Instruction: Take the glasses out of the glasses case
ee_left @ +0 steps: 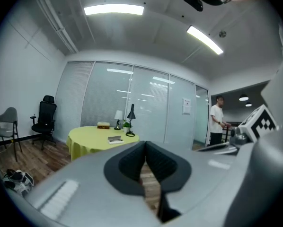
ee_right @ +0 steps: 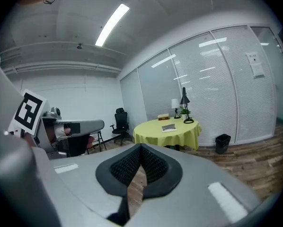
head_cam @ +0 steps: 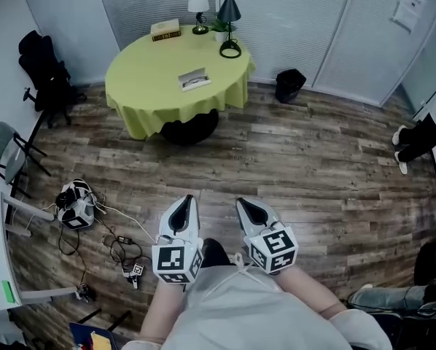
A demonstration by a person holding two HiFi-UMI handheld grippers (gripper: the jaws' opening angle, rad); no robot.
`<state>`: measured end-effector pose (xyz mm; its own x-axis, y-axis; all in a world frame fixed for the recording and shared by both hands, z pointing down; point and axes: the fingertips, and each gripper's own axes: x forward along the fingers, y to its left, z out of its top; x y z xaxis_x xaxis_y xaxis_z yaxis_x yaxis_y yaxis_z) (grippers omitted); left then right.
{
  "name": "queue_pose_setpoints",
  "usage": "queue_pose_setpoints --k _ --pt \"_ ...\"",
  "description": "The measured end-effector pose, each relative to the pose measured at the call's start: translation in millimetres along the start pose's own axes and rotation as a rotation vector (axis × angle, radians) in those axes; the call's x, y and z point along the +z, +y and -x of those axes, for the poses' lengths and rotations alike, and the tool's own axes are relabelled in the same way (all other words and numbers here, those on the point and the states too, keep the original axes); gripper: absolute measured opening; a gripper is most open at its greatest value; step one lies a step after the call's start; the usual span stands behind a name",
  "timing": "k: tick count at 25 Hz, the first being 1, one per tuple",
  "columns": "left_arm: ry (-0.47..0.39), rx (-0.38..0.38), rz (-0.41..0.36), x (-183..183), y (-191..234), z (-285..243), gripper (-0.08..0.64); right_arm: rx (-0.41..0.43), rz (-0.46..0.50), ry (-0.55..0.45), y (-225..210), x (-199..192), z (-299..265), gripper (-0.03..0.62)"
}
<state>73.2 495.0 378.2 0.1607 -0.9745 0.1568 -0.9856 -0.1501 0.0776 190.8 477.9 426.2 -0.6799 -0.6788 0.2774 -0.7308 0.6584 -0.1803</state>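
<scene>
Fingers on my left gripper and right gripper meet, empty (nothing reachable). I reckon they idle because the table lies far, upper centre.

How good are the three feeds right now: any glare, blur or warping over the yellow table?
Head view: even light, sharp, walls bowed at the edges, yellow table clear. Left gripper view: strong fisheye, dark corners, ceiling light blown out, close fingers soft. Right gripper view: same warping, ceiling strip glaring, table small but readable.
</scene>
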Motion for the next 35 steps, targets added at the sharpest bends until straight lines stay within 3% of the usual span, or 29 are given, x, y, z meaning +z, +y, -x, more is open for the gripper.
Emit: queue_pose_setpoints --k 9,17,35 --pt "0.055 0.01 0.02 -19 25 -40 0.008 0.012 -0.037 0.038 -19 -10 -42 0.0" --pt "0.074 -0.011 0.059 -12 72 -130 0.008 -0.032 -0.056 0.082 -57 3 -118 0.0" --pt "0.1 -0.097 0.113 59 257 -394 0.008 -0.103 -0.05 0.109 -140 121 -399 0.0"
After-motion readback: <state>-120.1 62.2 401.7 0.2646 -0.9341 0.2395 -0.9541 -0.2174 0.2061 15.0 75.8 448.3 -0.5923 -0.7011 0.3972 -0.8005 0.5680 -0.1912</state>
